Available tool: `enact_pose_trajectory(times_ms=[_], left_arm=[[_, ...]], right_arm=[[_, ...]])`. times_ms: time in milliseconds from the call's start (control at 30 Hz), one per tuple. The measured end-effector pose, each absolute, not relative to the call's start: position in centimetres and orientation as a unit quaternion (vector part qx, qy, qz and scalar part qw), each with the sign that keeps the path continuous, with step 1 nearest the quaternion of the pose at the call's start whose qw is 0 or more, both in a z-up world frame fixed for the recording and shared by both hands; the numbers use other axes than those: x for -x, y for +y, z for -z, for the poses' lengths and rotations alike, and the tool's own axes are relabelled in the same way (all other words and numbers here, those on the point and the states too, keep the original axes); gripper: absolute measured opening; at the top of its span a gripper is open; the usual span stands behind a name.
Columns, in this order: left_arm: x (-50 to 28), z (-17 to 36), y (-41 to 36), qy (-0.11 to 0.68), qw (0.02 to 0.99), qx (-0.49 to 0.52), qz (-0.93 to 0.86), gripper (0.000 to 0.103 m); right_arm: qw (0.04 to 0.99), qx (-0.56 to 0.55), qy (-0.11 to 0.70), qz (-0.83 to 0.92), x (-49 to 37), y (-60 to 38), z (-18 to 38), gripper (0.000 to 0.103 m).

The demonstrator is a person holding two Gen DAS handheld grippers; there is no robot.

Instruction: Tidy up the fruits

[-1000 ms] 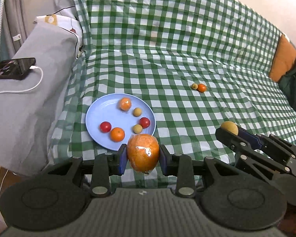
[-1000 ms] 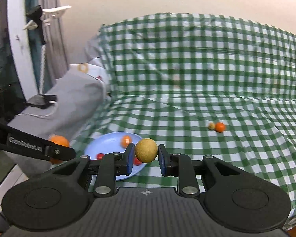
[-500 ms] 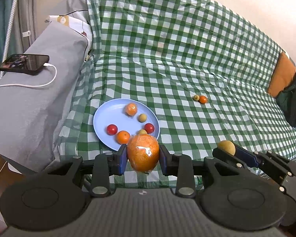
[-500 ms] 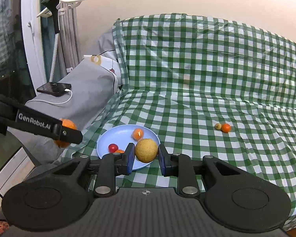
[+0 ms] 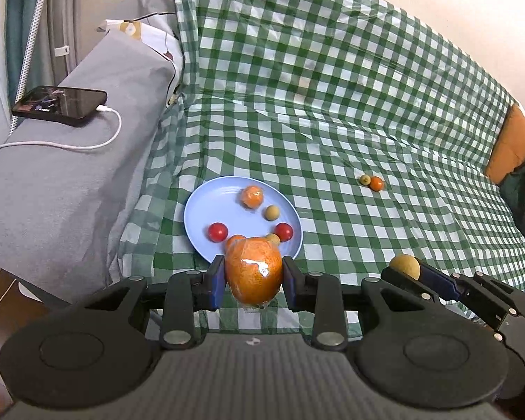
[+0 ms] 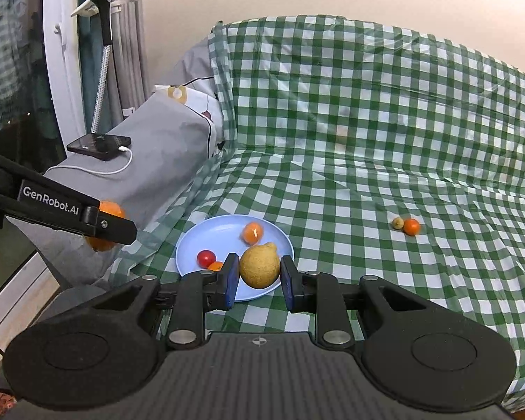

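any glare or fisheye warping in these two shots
Left wrist view: a white glare patch sits on the wrapped orange held in the left claw, and the checked cloth lines bow outward. Right wrist view: the lemon in the right claw looks matte; the window frame curves.

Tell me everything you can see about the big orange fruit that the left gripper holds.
The big orange fruit is round, a little taller than wide, with deep orange dimpled skin. A shiny clear film seems to wrap it, giving a bright glare spot and a loose crinkle below. It sits upright between the blue pads of the left gripper, which press its two sides. It hangs in the air, in front of the near rim of the blue plate, touching nothing else.
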State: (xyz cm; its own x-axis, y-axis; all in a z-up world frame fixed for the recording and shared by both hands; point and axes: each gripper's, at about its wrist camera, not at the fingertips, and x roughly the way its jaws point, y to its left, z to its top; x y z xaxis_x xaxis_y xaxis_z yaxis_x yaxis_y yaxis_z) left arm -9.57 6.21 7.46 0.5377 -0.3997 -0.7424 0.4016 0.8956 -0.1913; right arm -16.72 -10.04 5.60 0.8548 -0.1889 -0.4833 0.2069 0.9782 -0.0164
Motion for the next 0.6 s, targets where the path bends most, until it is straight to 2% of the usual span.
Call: enact_pose_trajectory(times_ms=[600], left_arm=[[2.8, -5.2, 4.0, 0.442, 0.868, 0.002, 0.225, 0.037]], right_arm=[[0.952, -0.023, 0.287, 0.106, 10.0, -12.3, -3.8, 0.026]])
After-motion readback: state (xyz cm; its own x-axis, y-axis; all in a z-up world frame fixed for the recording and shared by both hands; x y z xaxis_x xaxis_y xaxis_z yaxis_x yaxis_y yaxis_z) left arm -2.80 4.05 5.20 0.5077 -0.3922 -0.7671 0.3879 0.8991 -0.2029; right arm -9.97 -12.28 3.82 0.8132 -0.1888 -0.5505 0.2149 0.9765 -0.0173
